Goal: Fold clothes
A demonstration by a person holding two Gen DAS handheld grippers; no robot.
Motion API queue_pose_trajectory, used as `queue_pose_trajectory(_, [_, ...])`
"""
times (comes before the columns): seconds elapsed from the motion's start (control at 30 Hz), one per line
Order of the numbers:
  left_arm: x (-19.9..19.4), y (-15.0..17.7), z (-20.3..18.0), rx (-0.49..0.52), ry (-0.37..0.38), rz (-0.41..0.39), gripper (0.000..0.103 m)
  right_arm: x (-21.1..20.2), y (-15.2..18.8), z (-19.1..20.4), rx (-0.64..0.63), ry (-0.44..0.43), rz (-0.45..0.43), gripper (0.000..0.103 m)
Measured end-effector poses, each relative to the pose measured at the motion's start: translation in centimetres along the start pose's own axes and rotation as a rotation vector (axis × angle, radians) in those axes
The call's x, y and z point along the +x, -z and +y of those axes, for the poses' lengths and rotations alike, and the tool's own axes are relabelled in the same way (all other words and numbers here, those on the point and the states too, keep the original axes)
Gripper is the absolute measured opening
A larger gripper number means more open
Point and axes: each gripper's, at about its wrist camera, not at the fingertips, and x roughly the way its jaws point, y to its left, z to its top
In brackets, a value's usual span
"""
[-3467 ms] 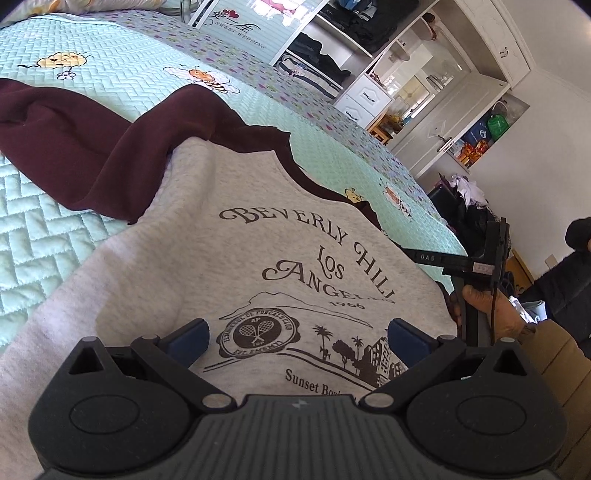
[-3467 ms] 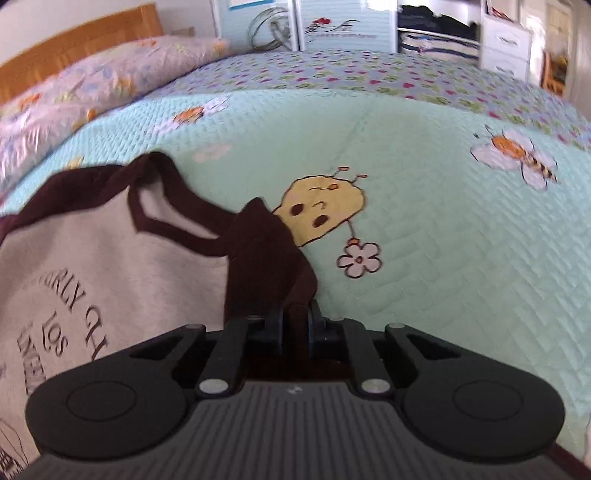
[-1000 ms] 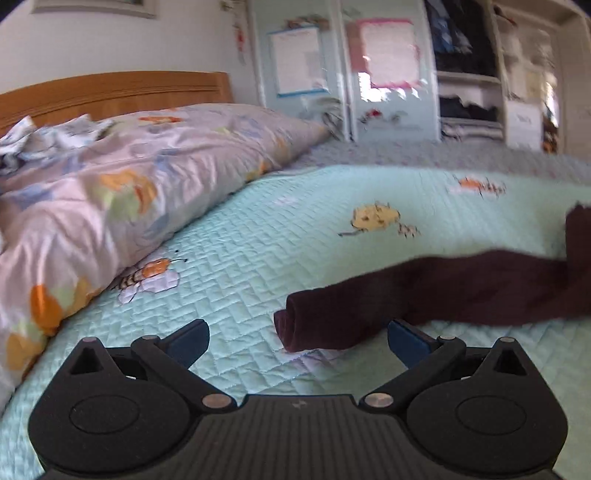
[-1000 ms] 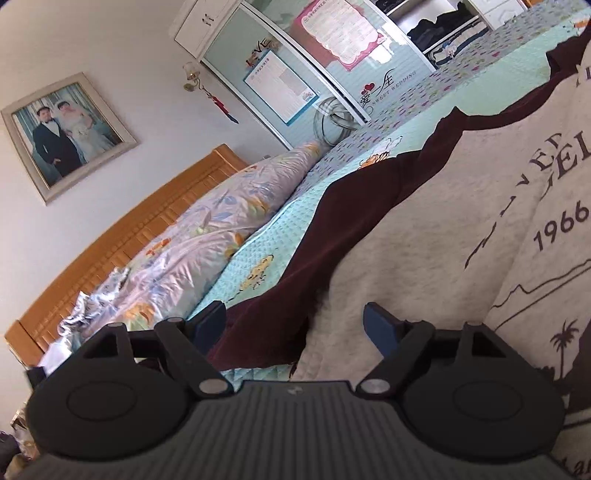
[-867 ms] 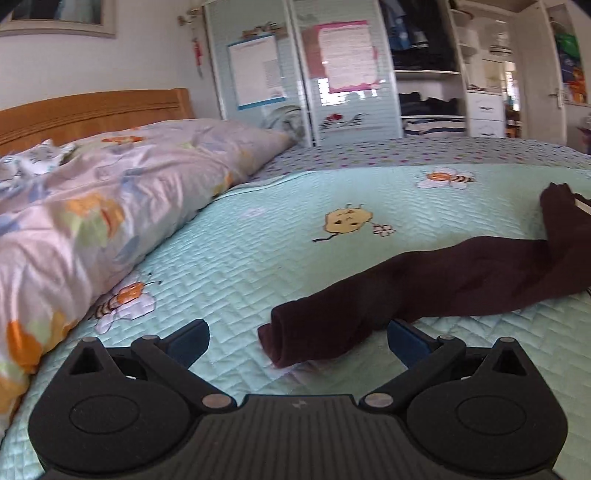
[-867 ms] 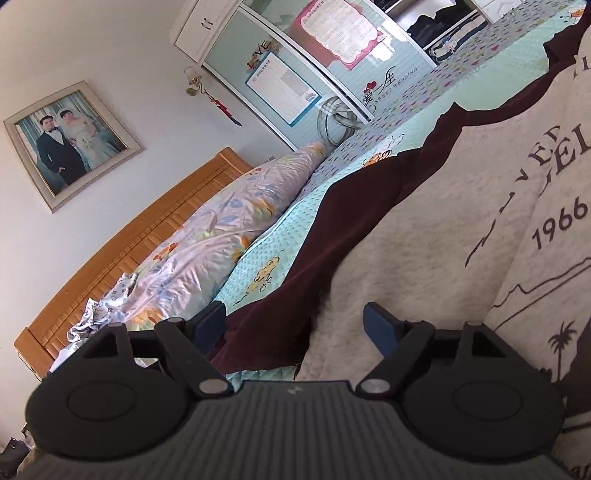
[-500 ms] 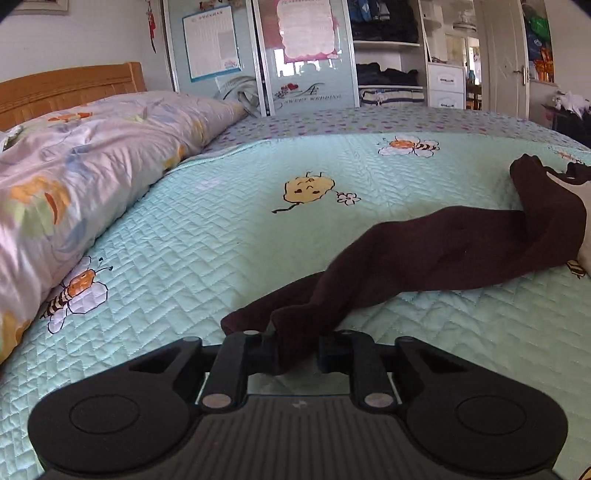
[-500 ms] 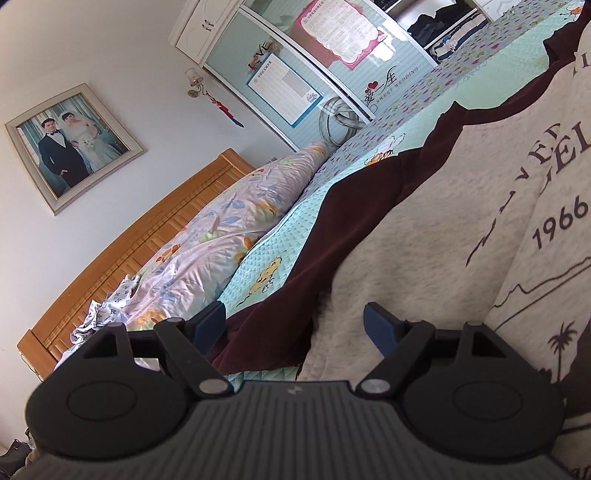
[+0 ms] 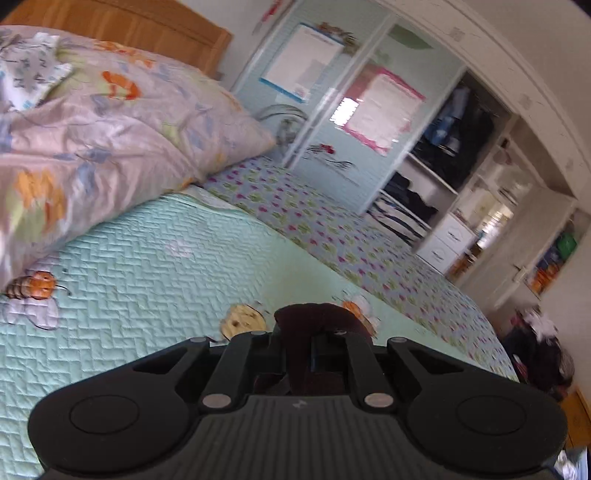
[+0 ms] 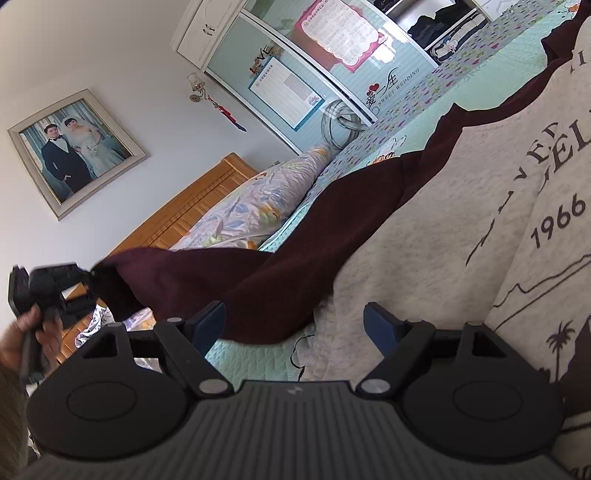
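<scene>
Presently the sweatshirt [image 10: 424, 236], grey-bodied with maroon sleeves and dark lettering including "1966", lies spread on the bed's mint quilted bedspread [image 9: 155, 266], its printed front facing up. One maroon sleeve [image 10: 207, 273] is lifted clear of the bedspread and stretches away from the body toward the headboard side. The left tongs [image 9: 314, 347] are closing, the sleeve's cuff [image 9: 310, 321] bunched and pinched between them; in the right wrist view the same left tongs [image 10: 90, 275] appear off the bed's edge, gripped by a hand [image 10: 26, 332]. The right tongs [image 10: 295, 321] stand wide apart and hold nothing, poised low over the seam where sleeve meets grey body. A floral duvet [image 9: 92, 122] is heaped against the wooden headboard [image 9: 122, 26]. Beyond the bed's far edge stands a wardrobe [image 9: 332, 122] with posters on its doors. A framed photograph [image 10: 74, 151] hangs on the wall.
</scene>
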Motion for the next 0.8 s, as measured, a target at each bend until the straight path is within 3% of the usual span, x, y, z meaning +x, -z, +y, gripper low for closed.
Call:
queue_pose_trajectory(0.1, [4.8,-0.5,4.0,-0.044,-0.239,0.094,0.012,0.0,0.0,0.0,0.001,-0.002,-0.001,0.083])
queue_pose_trajectory(0.2, [8.9,1.4,9.1,-0.079,-0.532,0.193,0.029,0.0,0.0,-0.1,0.002,-0.005,-0.003,0.083])
queue_pose_trajectory(0.23, [9.3,2.2,10.6,-0.107,-0.578,0.187,0.033,-0.1,0.0,-0.2,0.003,-0.006,-0.004,0.083])
queue_pose_trajectory(0.33, [8.7,4.4,14.6,-0.219,-0.573,0.152,0.057,-0.1,0.0,-0.3,0.006,-0.010,-0.005,0.083])
queue_pose_trajectory(0.47, [6.8,5.6,15.5,-0.140,-0.568,0.101,0.058,-0.2,-0.1,-0.5,0.011,-0.016,-0.007,0.083])
queue_pose_trajectory(0.5, [6.3,5.7,15.4,-0.125,-0.535,0.091,0.058,-0.2,-0.1,-0.5,0.012,-0.018,-0.007,0.083])
queue_pose_trajectory(0.63, [5.6,5.8,10.9,-0.022,-0.222,0.096,0.068,-0.2,-0.2,-0.5,0.015,-0.019,-0.009,0.083])
queue_pose_trajectory(0.7, [6.9,6.6,7.4,0.042,-0.118,0.119,0.079,-0.3,-0.2,-0.6,0.014,-0.020,-0.007,0.083])
queue_pose_trajectory(0.8, [10.4,8.2,3.7,0.073,0.054,0.147,0.081,-0.3,-0.2,-0.6,0.012,-0.018,-0.006,0.083])
